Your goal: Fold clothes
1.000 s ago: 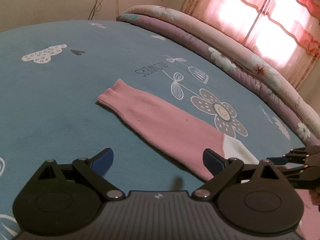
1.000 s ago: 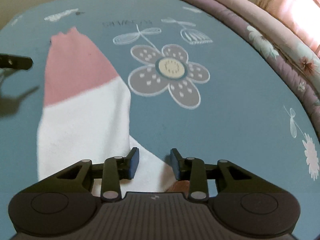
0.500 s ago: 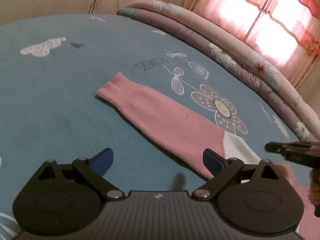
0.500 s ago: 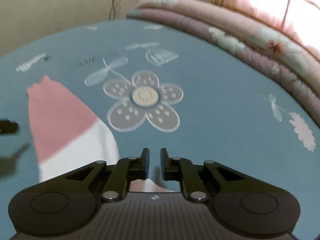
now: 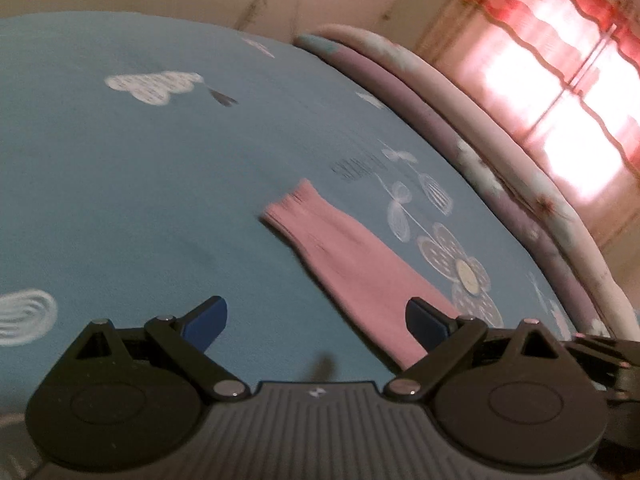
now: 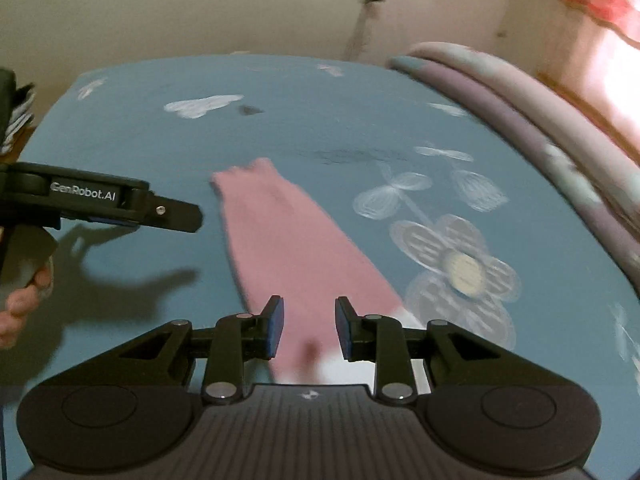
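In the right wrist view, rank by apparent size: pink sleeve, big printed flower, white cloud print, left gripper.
1. Pink sleeve
2. Big flower
3. Left gripper, though it's nearer the camera and cut off by the frame, so unsure
4. Cloud print, far and small

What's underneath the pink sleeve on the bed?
The pink sleeve lies flat on the blue bedsheet beside a printed flower. Whatever print sits beneath the fabric is covered.
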